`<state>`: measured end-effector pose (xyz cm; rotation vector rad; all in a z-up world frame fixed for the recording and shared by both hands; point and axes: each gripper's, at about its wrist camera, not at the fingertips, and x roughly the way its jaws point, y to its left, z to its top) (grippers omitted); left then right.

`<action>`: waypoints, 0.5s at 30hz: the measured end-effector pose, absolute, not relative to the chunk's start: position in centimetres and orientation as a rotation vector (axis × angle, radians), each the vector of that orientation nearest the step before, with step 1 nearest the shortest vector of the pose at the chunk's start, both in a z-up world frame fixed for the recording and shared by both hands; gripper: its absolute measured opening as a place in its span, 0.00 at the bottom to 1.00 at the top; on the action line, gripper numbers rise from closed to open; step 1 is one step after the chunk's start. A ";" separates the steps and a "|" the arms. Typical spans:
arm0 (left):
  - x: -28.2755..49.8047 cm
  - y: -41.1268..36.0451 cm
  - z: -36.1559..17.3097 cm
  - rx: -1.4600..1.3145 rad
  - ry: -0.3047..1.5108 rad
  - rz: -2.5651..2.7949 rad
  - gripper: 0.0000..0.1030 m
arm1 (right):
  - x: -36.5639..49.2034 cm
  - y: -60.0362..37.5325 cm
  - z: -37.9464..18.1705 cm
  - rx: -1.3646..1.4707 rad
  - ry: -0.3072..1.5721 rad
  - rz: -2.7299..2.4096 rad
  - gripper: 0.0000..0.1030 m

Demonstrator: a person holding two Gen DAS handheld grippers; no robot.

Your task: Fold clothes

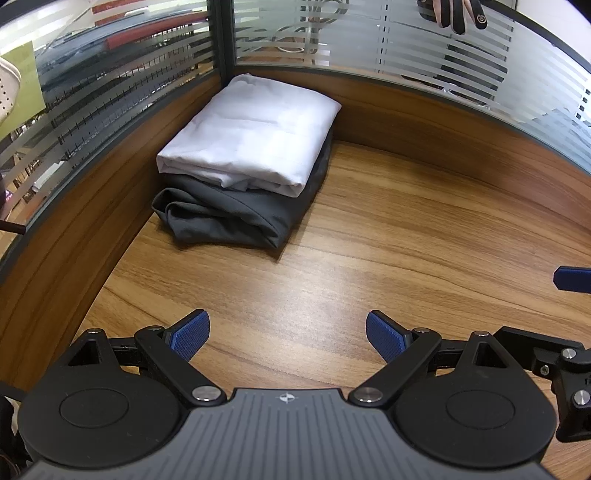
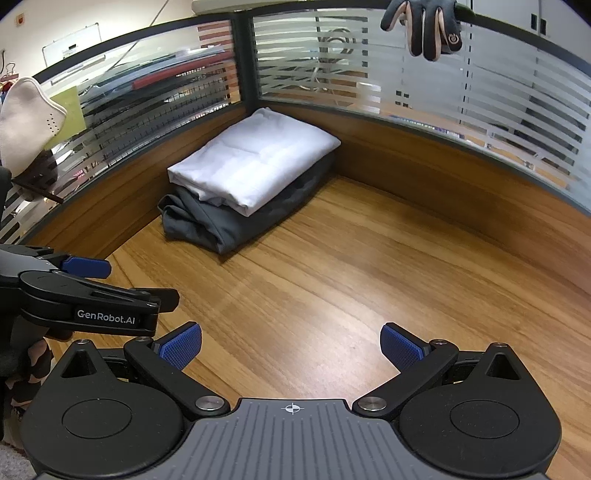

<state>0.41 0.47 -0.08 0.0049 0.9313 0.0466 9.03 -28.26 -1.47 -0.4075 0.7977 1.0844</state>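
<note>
Wood-grain desk fills centre and lower frame, bare grain showing. Frosted striped glass partition runs across the top, dark corner post upper centre. Black glove hangs over the partition's top edge, upper right. White perforated item at far left; green sticky note beside it. Whiteboard upper left.

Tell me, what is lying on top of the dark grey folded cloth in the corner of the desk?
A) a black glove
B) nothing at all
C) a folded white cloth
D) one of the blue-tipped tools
C: the folded white cloth rests squarely on the dark grey cloth, stacked in the desk corner, while both tools hang open and apart from the pile.
</note>
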 end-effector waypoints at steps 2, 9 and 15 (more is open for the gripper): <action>0.5 0.6 -0.2 -0.002 0.937 0.048 0.92 | 9.1 -28.1 -1.6 -0.410 0.806 1.082 1.00; 1.2 1.6 -0.9 -0.037 0.958 0.068 0.92 | 9.6 -26.9 -2.2 -0.437 0.819 1.091 1.00; 2.2 3.3 -1.6 -0.058 0.968 0.113 0.92 | 10.6 -24.0 -2.2 -0.473 0.791 1.150 1.00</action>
